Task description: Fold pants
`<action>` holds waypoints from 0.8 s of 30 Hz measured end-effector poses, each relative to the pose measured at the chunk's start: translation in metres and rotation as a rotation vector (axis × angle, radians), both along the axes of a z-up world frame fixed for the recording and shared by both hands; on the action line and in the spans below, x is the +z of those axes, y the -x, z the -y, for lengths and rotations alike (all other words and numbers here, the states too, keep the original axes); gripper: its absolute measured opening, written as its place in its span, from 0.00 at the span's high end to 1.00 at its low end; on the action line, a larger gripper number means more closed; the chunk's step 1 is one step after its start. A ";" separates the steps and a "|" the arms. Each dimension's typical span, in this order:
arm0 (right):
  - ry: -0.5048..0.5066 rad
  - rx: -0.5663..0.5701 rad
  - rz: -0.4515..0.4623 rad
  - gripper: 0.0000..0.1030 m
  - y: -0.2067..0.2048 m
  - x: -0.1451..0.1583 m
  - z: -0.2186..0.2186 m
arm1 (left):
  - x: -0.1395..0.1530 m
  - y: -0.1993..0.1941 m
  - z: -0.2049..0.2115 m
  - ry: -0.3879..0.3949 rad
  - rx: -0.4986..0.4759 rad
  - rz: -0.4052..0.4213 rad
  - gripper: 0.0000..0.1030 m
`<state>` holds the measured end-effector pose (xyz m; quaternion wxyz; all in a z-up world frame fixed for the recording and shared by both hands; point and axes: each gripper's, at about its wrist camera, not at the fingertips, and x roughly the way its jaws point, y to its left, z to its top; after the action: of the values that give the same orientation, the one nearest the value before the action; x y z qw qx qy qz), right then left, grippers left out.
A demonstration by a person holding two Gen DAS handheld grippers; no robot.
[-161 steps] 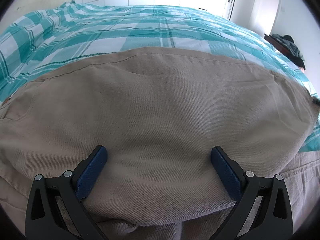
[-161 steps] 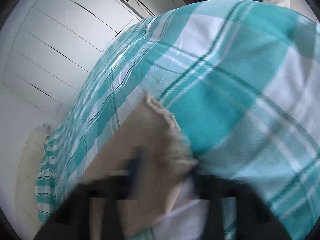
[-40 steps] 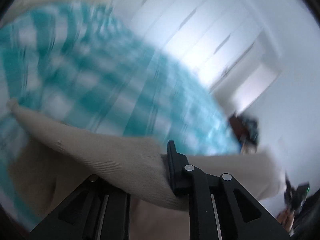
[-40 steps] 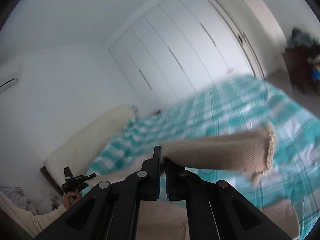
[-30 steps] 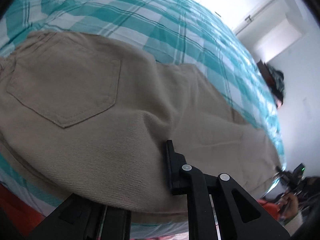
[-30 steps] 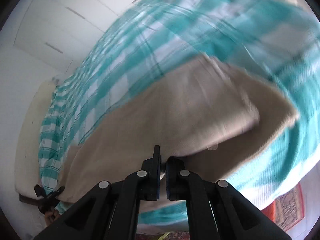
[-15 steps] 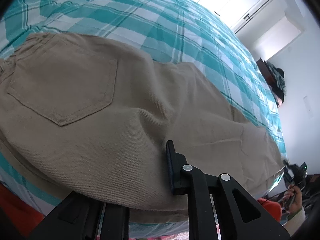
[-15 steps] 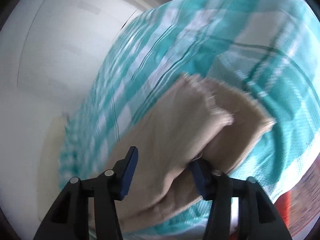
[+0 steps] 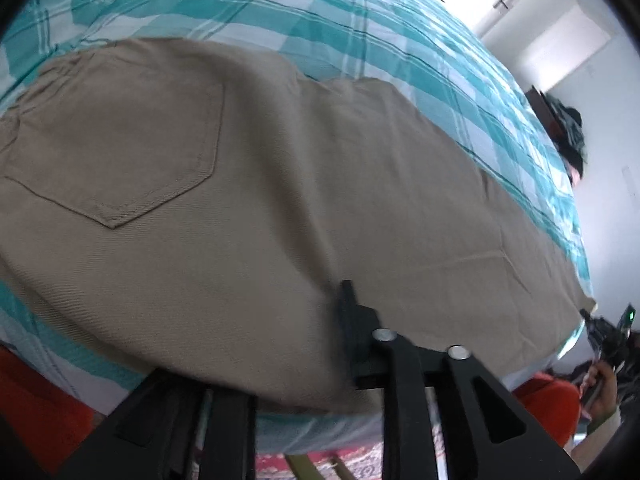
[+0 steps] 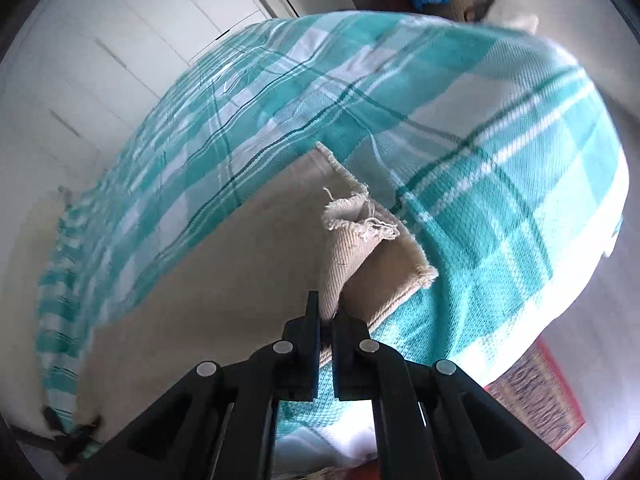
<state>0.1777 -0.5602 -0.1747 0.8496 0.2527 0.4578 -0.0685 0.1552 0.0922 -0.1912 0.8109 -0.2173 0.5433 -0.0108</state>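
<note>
Beige pants (image 9: 280,184) lie back-side up across the teal plaid bedspread (image 9: 280,12), with a back pocket (image 9: 120,148) at the left. My left gripper (image 9: 296,344) is at their near edge. Its jaws are opening with the cloth still bunched between them; the right finger (image 9: 350,320) lies against the cloth and the left finger is hidden under it. In the right wrist view my right gripper (image 10: 328,308) is shut on the upper frayed hem (image 10: 352,216), lifted above the lower hem (image 10: 404,268).
White wardrobe doors (image 10: 120,60) stand beyond the bed. A dark dresser piled with clothes (image 9: 568,132) is at the far side. A patterned rug (image 10: 536,396) and something red (image 9: 36,400) lie on the floor below the near bed edge. A hand (image 9: 600,376) shows at the right.
The pants came down from mid-air onto the bed. The right gripper, open around the leg end half a second ago, is now shut on the upper hem. The left view has hardly shifted.
</note>
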 end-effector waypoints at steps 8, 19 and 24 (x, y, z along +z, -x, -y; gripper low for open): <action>0.106 -0.025 0.041 0.33 0.039 0.035 0.009 | 0.065 0.060 -0.052 -0.079 0.041 0.097 0.44; 0.147 0.176 0.080 0.30 -0.006 0.057 -0.071 | 0.014 -0.020 -0.035 -0.299 -0.125 0.034 0.63; 0.099 0.247 -0.101 0.29 -0.024 -0.013 -0.090 | -0.003 0.021 -0.034 -0.411 -0.155 -0.012 0.71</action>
<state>0.2015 -0.4704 -0.1878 0.8388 0.1483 0.5239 0.0016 0.1346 0.1257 -0.1942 0.8316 -0.0051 0.5540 0.0390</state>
